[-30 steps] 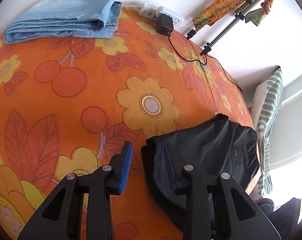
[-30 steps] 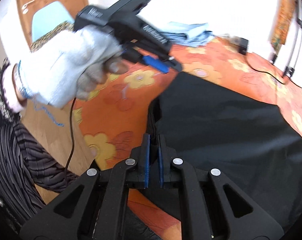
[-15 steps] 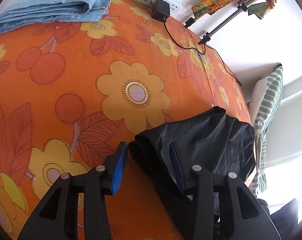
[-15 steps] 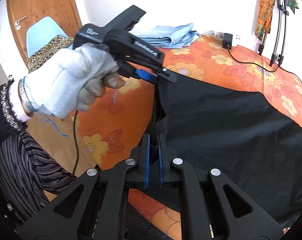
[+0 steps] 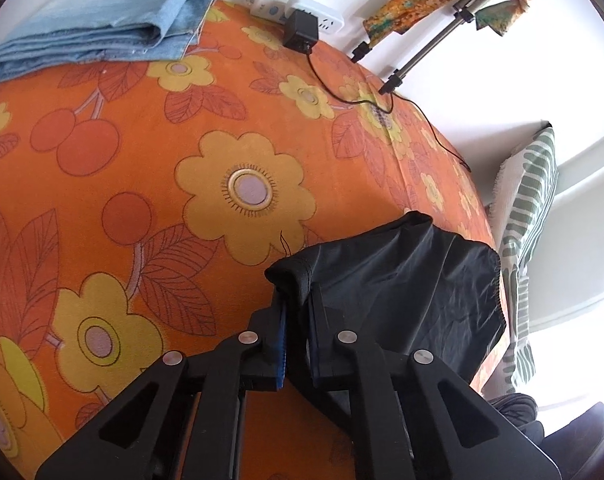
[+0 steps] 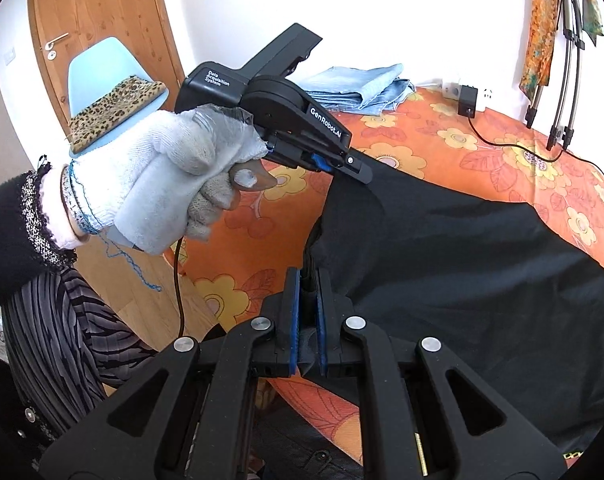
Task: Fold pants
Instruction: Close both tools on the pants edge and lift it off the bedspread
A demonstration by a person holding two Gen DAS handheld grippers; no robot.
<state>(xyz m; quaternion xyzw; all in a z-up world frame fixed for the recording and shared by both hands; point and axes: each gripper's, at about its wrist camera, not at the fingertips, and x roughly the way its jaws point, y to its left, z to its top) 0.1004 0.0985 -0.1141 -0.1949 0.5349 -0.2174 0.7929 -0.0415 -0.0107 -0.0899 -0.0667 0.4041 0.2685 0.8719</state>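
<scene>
Black pants [image 6: 469, 264] lie spread on the orange flowered bed cover [image 5: 142, 184]. My left gripper [image 5: 298, 304] is shut on a bunched corner of the black pants [image 5: 401, 280] and lifts it off the cover. It also shows in the right wrist view [image 6: 361, 172], held by a white-gloved hand, pinching the pants' upper edge. My right gripper [image 6: 307, 284] is shut on the near edge of the pants, by the bed's front edge.
Folded blue jeans [image 5: 98, 20] lie at the bed's far corner. A power strip with black adapter [image 5: 300, 28] and its cable [image 5: 353, 96] lie by the wall. A tripod [image 5: 441, 32], a striped cushion [image 5: 529, 240], a blue chair [image 6: 106, 92] and a wooden door [image 6: 98, 12] surround the bed.
My left gripper has closed on the pants' corner, having been open around it half a second ago. The right gripper stays shut on the pants' edge.
</scene>
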